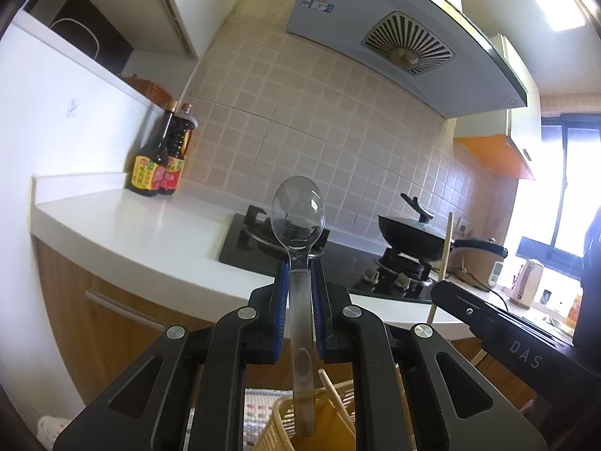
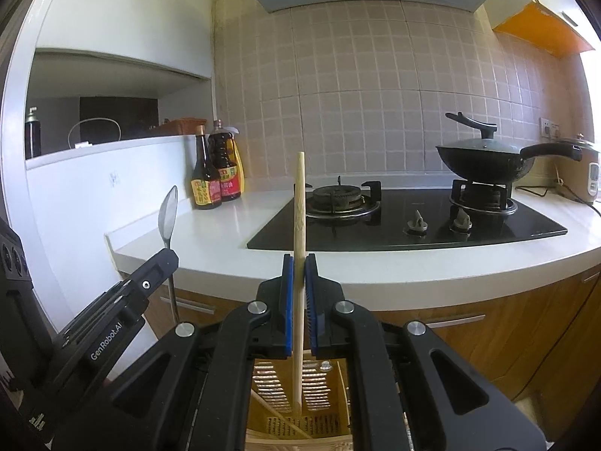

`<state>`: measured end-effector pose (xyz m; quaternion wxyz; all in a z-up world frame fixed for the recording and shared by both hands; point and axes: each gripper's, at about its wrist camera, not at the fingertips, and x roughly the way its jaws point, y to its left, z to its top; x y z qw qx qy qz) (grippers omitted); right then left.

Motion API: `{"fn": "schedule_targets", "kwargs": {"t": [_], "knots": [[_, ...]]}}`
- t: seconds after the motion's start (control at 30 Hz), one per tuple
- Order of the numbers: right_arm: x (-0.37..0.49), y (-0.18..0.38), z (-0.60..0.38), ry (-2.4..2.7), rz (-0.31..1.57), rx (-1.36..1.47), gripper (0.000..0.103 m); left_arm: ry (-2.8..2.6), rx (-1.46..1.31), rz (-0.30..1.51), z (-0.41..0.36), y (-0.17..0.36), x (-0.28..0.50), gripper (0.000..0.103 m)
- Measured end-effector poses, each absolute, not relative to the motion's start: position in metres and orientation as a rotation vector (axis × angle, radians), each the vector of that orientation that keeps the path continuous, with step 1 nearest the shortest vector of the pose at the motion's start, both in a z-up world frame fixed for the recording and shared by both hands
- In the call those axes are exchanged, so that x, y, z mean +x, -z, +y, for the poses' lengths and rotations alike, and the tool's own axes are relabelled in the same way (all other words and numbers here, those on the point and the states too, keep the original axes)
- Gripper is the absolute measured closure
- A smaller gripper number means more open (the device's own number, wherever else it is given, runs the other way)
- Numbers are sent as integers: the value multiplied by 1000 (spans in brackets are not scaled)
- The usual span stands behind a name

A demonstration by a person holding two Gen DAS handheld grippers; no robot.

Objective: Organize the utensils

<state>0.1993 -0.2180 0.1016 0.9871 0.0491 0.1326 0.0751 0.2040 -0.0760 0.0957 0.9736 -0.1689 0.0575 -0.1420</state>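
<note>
My left gripper fingers grasp the spoon upright at frame centre, above the basket. My right gripper fingers clench a chopstick. Behind are the tabletop, sauce bottles at left, and wok at right.

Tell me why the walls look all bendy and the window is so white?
Both views use fisheye lenses, so the tiled wall curves and dark corners ring each picture. In the left wrist view, daylight washes out the window and glints on the spoon.
</note>
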Motion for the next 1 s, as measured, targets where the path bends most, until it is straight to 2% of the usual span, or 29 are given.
{"fn": "schedule_targets", "kwargs": {"t": [0.23, 0.3, 0.4, 0.47, 0.5, 0.6, 0.83, 0.9, 1.0], "knots": [[194, -92, -214, -147, 280, 69, 98, 300, -320, 99, -83, -86, 195, 92], [190, -90, -214, -142, 277, 67, 98, 300, -320, 89, -81, -83, 191, 87], [186, -87, -214, -159, 315, 54, 97, 330, -313, 116, -78, -81, 189, 86], [183, -83, -216, -193, 347, 69, 91, 347, -334, 144, -69, -82, 185, 82], [179, -82, -218, -208, 362, 86, 81, 351, -341, 151, -65, -83, 183, 74], [164, -79, -227, -220, 374, 132, 51, 376, -378, 183, -49, -87, 174, 62], [113, -83, -244, -211, 365, 145, 50, 409, -362, 197, -31, -97, 126, 42], [94, -83, -248, -202, 360, 144, 50, 408, -357, 202, -31, -97, 112, 32], [68, -80, -255, -191, 356, 152, 43, 400, -331, 236, -37, -96, 93, 30]]}}
